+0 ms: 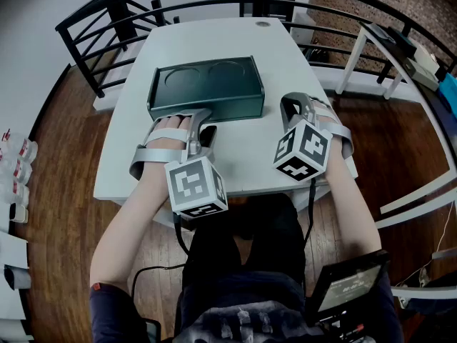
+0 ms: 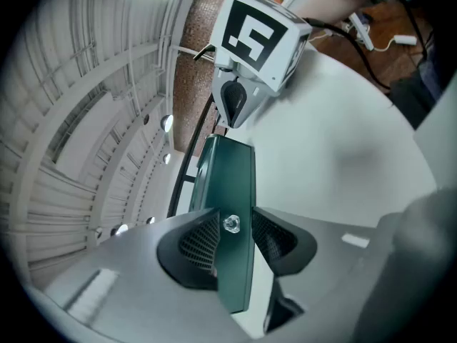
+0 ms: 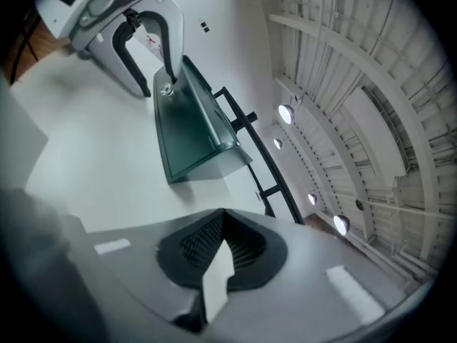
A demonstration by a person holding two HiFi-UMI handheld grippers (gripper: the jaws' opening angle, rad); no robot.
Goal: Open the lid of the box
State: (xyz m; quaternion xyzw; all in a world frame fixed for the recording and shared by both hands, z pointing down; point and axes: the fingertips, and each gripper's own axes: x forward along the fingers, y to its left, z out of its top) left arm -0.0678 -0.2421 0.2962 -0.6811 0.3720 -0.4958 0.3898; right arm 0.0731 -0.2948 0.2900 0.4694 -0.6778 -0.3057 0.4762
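Reading the head view: dark green box (image 1: pixel 207 84), lid down, sits toward 12 o'clock on the white bench (image 1: pixel 235 164). My left gripper (image 1: pixel 196 123) is at its 7 o'clock edge, jaws wide astride the front wall and its small knob (image 2: pixel 230 224). Right gripper (image 1: pixel 295 106), jaws together and empty, lies on the bench at the box's 4 o'clock.

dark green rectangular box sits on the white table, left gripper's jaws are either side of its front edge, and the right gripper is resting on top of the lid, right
Not quite. The head view shows the right gripper down at the white table, to the right of the dark green rectangular box and clear of its lid. The rest is right.
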